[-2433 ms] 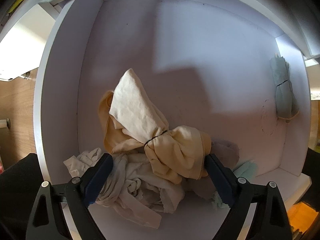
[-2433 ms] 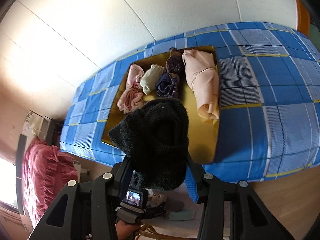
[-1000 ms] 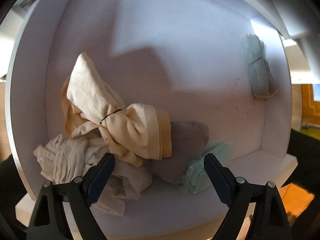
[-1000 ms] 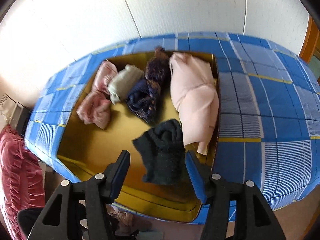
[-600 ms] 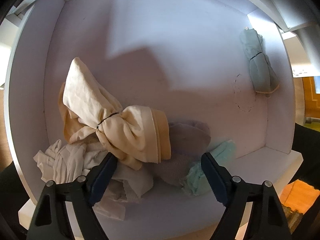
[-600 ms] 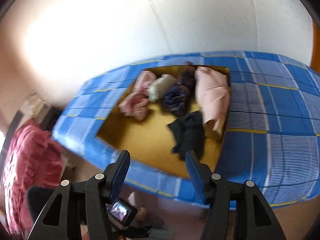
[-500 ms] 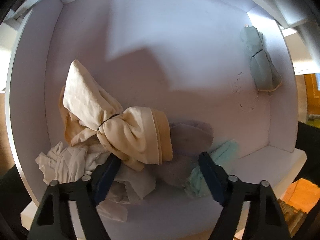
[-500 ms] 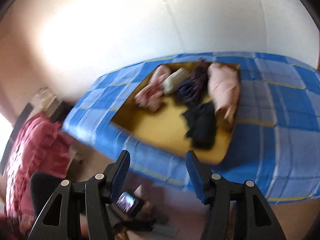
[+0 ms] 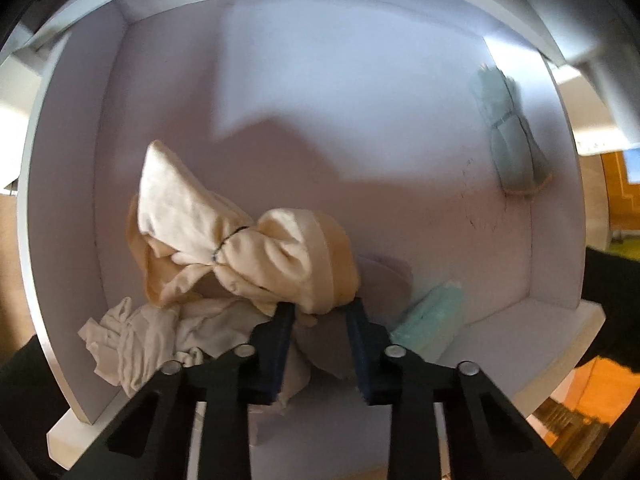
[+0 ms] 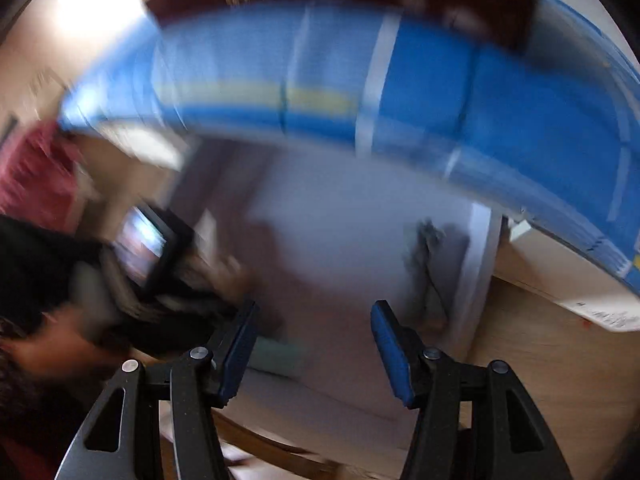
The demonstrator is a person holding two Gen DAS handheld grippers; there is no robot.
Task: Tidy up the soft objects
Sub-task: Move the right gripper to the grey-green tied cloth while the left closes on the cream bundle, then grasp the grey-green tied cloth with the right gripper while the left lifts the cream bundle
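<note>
Presently, your left gripper (image 9: 318,312) clamped the tied cream cloth bundle (image 9: 256,256); right gripper (image 10: 312,336) jaws apart, empty; several cloths remained in the white box (image 9: 72,208).

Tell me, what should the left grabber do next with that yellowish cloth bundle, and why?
Probably lift it gently up and back out of the white box. The left gripper has its fingers pinched on the lower edge of the cream cloth bundle, which lies on top of the crumpled white cloth. The right gripper is open and holds nothing.
</note>
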